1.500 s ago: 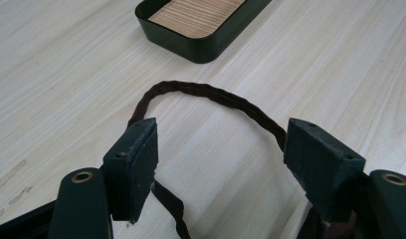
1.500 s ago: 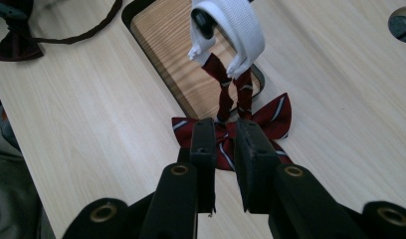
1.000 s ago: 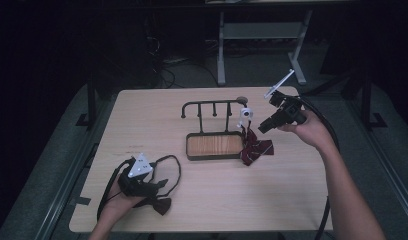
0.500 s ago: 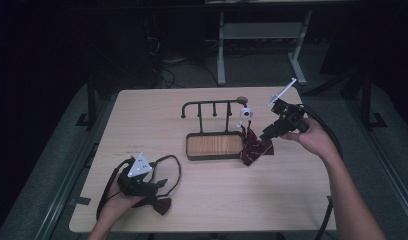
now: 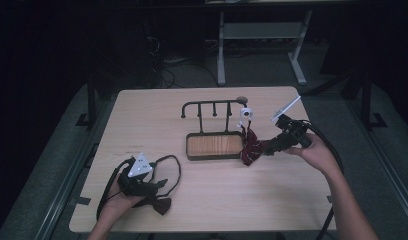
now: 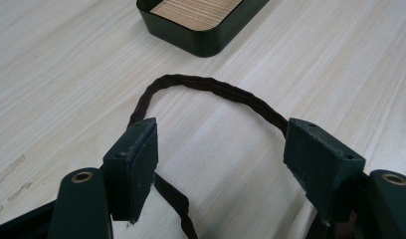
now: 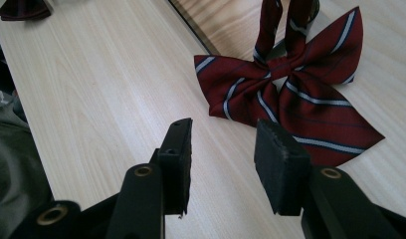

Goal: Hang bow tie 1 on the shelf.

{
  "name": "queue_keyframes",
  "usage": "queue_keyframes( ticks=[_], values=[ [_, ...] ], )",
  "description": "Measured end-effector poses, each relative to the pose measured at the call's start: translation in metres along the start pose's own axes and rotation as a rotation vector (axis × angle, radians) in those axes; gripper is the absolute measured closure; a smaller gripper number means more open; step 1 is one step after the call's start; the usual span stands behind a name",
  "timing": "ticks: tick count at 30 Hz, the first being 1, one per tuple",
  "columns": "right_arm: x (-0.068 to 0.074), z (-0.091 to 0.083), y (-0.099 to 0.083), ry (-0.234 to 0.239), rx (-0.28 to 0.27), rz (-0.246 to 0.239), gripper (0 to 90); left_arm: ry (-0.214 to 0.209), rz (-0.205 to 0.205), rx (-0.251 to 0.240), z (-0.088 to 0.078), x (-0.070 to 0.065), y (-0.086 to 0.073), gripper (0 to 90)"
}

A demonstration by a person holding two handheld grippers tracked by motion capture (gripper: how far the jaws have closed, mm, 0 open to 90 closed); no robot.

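Right tool [image 5: 266, 148]: it has come down from above the far right part of the tabletop [image 5: 202, 205] to just beside the striped bow tie [image 5: 250, 149]. Its jaws have just been opening; they stand apart with nothing between them, the pads [image 7: 180, 149] short of the cloth.
Striped bow tie: dark red with pale stripes, it lies on the tabletop against the right end of the dark tray [image 5: 191, 154], right of the middle. Its neck strap [image 7: 268, 25] runs up toward the rack [image 5: 212, 107] behind the tray, where a small white piece [image 5: 246, 113] shows; whether the strap is hooked there I cannot tell. It lies as it did a second ago.
Left tool [image 5: 142, 181]: rests near the near left corner, unmoved, jaws released and wide. A dark cord [image 6: 216, 89] loops on the wood between them, untouched by the pads. A second dark bow tie [image 5: 161, 205] lies just beside it.
What has changed: only the right hand, lower and closer, with its jaws wider.
What it means: this reads as the approach to a grasp on the striped bow tie. Nothing is held yet, so the pick-up itself is not yet done.
Next move: the jaws likely need to go forward over a wing or the knot before clenching.
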State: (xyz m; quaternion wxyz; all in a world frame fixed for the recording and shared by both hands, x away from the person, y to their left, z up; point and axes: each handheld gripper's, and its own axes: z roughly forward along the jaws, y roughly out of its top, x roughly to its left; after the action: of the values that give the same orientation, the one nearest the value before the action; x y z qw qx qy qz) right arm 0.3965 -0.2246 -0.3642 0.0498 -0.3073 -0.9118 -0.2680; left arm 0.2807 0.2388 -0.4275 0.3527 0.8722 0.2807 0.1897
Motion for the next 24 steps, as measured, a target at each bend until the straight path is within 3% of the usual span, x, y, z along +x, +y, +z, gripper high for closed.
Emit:
queue_keyframes(
  ticks=[6,15,24],
  values=[
    [0.000,0.004,-0.005,0.002,-0.001,0.010,56.4,0.009,0.004,-0.004,-0.001,-0.001,0.001,30.1],
    [0.005,0.005,-0.013,-0.013,-0.031,-0.002,51.5,0.014,-0.012,0.001,-0.001,-0.001,0.000,30.1],
    [0.012,0.011,-0.021,-0.019,-0.024,-0.021,49.9,0.017,-0.018,0.005,0.000,-0.001,-0.001,30.1]
  ],
)
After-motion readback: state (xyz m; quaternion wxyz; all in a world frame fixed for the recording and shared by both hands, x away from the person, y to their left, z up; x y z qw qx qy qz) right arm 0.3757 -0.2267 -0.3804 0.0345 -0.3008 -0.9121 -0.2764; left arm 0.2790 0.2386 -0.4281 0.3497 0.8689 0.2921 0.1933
